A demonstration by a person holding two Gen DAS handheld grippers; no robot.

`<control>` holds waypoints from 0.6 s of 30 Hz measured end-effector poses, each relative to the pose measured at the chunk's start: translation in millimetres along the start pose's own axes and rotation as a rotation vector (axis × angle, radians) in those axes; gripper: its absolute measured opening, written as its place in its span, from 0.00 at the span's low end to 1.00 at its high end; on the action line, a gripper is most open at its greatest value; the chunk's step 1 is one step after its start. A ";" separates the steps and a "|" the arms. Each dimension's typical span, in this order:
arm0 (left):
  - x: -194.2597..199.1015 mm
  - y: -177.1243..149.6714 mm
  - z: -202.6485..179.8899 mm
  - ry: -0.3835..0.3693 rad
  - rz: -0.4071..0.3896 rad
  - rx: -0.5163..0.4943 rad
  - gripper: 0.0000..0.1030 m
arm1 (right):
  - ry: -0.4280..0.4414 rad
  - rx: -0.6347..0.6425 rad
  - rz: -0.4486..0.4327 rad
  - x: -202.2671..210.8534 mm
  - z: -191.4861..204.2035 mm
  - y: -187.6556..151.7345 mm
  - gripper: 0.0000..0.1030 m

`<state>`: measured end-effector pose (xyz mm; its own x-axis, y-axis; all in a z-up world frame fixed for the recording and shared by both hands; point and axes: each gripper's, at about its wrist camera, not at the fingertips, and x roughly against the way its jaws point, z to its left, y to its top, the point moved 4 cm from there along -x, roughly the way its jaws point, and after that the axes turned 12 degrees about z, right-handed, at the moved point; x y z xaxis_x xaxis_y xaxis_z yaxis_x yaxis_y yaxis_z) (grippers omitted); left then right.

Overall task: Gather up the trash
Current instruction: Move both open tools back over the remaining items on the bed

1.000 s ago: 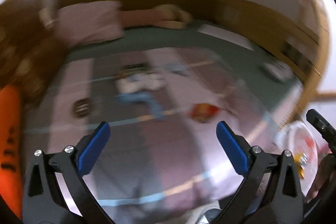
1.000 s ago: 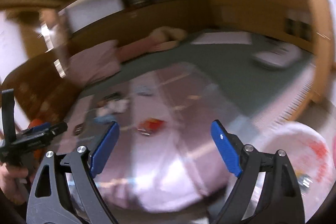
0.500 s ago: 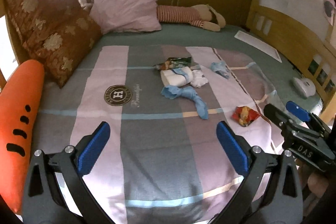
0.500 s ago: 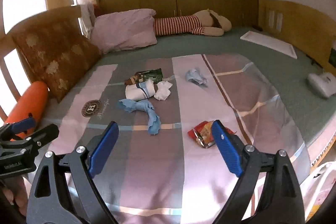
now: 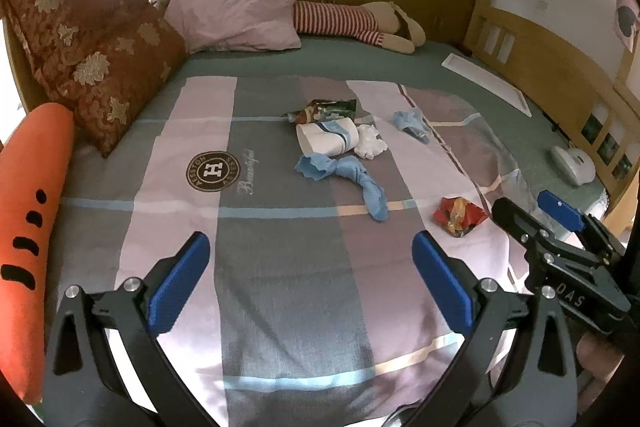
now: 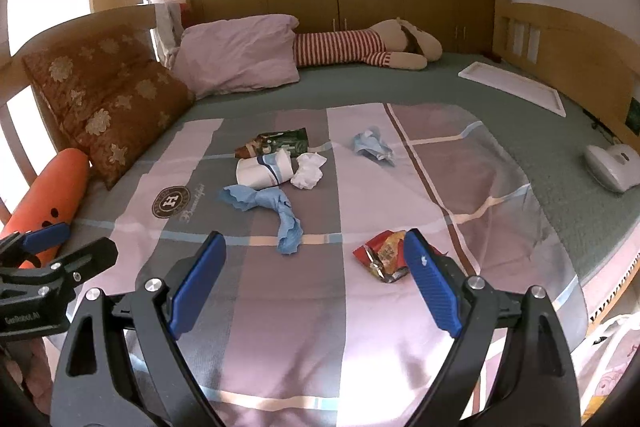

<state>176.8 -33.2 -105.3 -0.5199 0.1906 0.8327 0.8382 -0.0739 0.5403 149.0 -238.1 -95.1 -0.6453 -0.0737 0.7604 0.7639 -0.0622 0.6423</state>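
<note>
Both tongs spread wide w/ nothing between the blue pads, both over the near edge of the bed (image 5: pixel 280 67). Left tongs (image 5: pixel 310 283) sit nearer the left side, right tongs (image 6: pixel 314 283) nearer the right.

Trash lies scattered on the striped blanket (image 6: pixel 280 327), mid-bed:
- green snack bag (image 6: pixel 280 143), farthest toward the headboard side
- white paper cup (image 6: pixel 262 169) on its side, just in front of the bag, touching a white crumpled tissue (image 6: pixel 309 170) on its right
- blue glove (image 6: pixel 276 211), long and twisted, just nearer than the cup
- small blue wad (image 6: pixel 372 145), apart, toward the right edge
- red snack wrapper (image 6: pixel 382 259), closest to the near edge, right by the right tongs' right pad

White plastic bag (image 6: pixel 616 355) hangs past the bed's near right corner.
</note>
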 end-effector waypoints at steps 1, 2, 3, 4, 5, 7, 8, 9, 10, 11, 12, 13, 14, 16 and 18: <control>-0.5 0.0 -0.3 -0.001 0.001 -0.001 0.97 | -0.001 -0.002 0.001 -0.2 -0.7 0.0 0.86; -0.5 0.0 -0.7 -0.001 0.000 -0.003 0.97 | -0.001 -0.004 0.001 -0.6 -1.0 -0.1 0.86; -0.7 -0.4 -1.5 -0.001 -0.001 -0.006 0.97 | 0.000 -0.007 0.002 -0.9 -1.7 0.1 0.86; -0.8 -0.7 -2.9 -0.001 0.001 -0.012 0.97 | 0.001 -0.010 0.002 -1.4 -2.3 0.2 0.86; -0.8 -1.3 -3.4 0.000 0.000 -0.014 0.97 | 0.003 -0.013 0.004 -1.9 -2.6 0.3 0.86; -0.8 -1.9 -4.2 -0.001 0.001 -0.017 0.97 | 0.006 -0.014 0.005 -2.1 -2.7 0.0 0.86; -0.9 -2.2 -4.0 -0.001 0.002 -0.017 0.97 | 0.005 -0.012 0.005 -2.2 -2.1 -0.1 0.86; -1.0 -2.5 -3.7 0.000 0.003 -0.016 0.97 | 0.005 -0.011 0.005 -2.3 -2.0 0.0 0.86; -1.3 -2.6 -3.2 0.000 0.004 -0.015 0.97 | 0.005 -0.009 0.006 -2.5 -1.6 -0.2 0.86; -1.3 -2.4 -3.3 -0.002 0.004 -0.015 0.97 | 0.004 -0.009 0.006 -2.6 -1.4 -0.2 0.86; -1.5 -2.3 -3.4 -0.004 0.005 -0.014 0.97 | 0.004 -0.010 0.006 -2.5 -1.4 -0.3 0.86; -1.5 -2.5 -3.6 -0.006 0.006 -0.013 0.97 | 0.005 -0.011 0.006 -2.4 -1.5 -0.3 0.86; -1.8 -2.3 -3.7 -0.006 0.006 -0.013 0.97 | 0.005 -0.013 0.005 -2.2 -1.7 -0.4 0.86; -2.8 -2.5 -4.6 -0.006 0.010 -0.014 0.97 | 0.006 -0.014 0.005 -2.2 -1.8 -0.1 0.86; -4.0 -3.6 -6.2 -0.010 0.015 -0.016 0.97 | 0.011 -0.019 0.006 -2.8 -1.9 0.0 0.86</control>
<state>174.9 -39.7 -109.8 -0.5059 0.1991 0.8393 0.8429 -0.0928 0.5300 150.8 -239.8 -97.4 -0.6407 -0.0850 0.7631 0.7678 -0.0810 0.6356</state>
